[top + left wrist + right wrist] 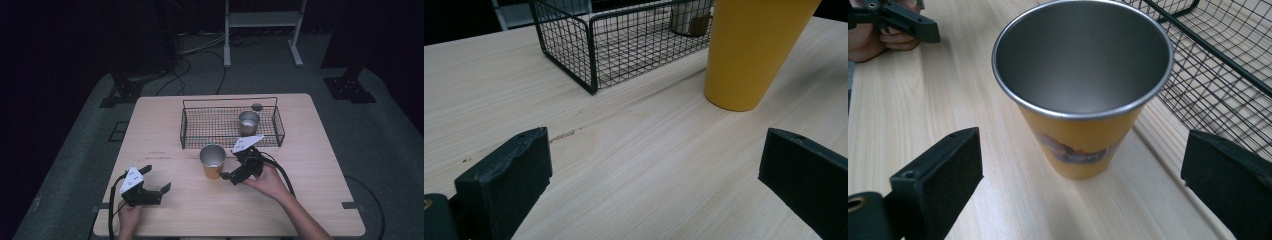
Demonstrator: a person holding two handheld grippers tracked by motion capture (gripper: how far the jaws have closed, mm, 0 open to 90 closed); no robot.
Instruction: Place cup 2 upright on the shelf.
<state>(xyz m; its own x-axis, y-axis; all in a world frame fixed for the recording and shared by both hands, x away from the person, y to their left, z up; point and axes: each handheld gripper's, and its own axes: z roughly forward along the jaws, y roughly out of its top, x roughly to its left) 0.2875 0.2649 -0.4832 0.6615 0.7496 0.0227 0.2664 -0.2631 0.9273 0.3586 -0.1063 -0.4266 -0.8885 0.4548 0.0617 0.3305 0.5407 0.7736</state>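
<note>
A yellow cup (212, 161) with a steel inside stands upright on the wooden table (165, 125), just in front of a black wire basket (200, 125). My right gripper (229, 163) is open beside the cup's right side, level with it. In the right gripper view the yellow cup (1083, 85) stands just ahead of the right gripper (1083, 180), whose jaws are spread wider than the cup and are not touching it. My left gripper (157, 178) rests open near the front left of the table, empty. The left gripper (654, 175) faces the yellow cup (749, 50) from some way off.
A silver cup (248, 122) stands inside the wire basket at its right end. A small dark round spot (257, 106) lies on the table behind the basket. The wire basket (1218, 65) runs close along the right gripper's right side. Cables and frame legs are on the floor beyond the table.
</note>
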